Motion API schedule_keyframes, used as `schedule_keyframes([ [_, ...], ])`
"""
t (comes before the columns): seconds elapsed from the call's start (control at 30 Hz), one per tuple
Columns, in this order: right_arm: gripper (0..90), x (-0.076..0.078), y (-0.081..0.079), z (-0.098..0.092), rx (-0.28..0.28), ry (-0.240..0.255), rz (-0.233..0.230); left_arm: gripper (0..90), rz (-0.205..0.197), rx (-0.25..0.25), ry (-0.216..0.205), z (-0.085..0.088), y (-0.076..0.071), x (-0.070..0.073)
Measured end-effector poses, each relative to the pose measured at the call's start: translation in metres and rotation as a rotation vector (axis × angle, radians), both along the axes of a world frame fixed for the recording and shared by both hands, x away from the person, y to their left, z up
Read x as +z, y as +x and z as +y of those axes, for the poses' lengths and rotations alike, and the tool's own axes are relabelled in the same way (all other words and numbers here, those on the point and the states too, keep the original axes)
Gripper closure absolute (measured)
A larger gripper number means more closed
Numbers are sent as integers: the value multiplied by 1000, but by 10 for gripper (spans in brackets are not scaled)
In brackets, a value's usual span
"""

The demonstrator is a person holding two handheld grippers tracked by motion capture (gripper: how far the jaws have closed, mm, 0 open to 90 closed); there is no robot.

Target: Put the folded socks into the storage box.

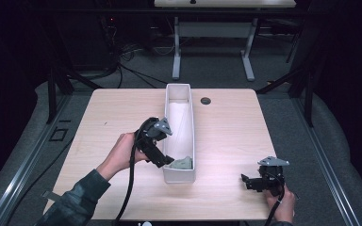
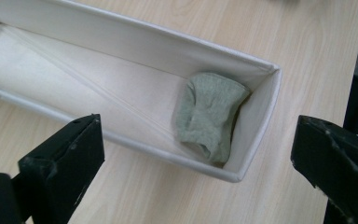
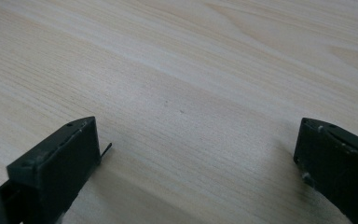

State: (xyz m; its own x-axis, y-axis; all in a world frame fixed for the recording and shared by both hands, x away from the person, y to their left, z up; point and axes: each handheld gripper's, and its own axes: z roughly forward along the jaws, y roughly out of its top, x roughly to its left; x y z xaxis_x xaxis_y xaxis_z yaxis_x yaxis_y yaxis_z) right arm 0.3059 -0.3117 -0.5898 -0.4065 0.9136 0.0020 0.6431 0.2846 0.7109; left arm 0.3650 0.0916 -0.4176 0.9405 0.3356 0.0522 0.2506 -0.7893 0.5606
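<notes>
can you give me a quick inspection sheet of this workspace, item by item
surface: light wooden table, with a small dark round fitting near its far edge
job's things: long white bin running lengthwise mid-table; a grey-green folded sock lies inside at its near end
clutter: nothing seen
grippers: left gripper open above the bin's near end, nothing between its jaws; right gripper open, low over bare table near the front right corner, holding nothing
cables: a black cable trails from the left gripper toward the front edge; a cable bundle lies on the floor beyond the table
surroundings: dark room, grey floor, a second desk's white legs behind
</notes>
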Motion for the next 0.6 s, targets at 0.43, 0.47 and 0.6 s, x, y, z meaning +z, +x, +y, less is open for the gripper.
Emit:
schedule_keyframes([
  [0.43, 0, 0, 0, 0, 0, 0, 0, 0, -47, 97, -115, 53, -13, -3],
  [0.47, 0, 0, 0, 0, 0, -1, -1, 0, -49, 106, -117, 57, -14, -4],
  [0.6, 0, 0, 0, 0, 0, -2, -1, 0, -54, 136, -133, 72, -19, -8],
])
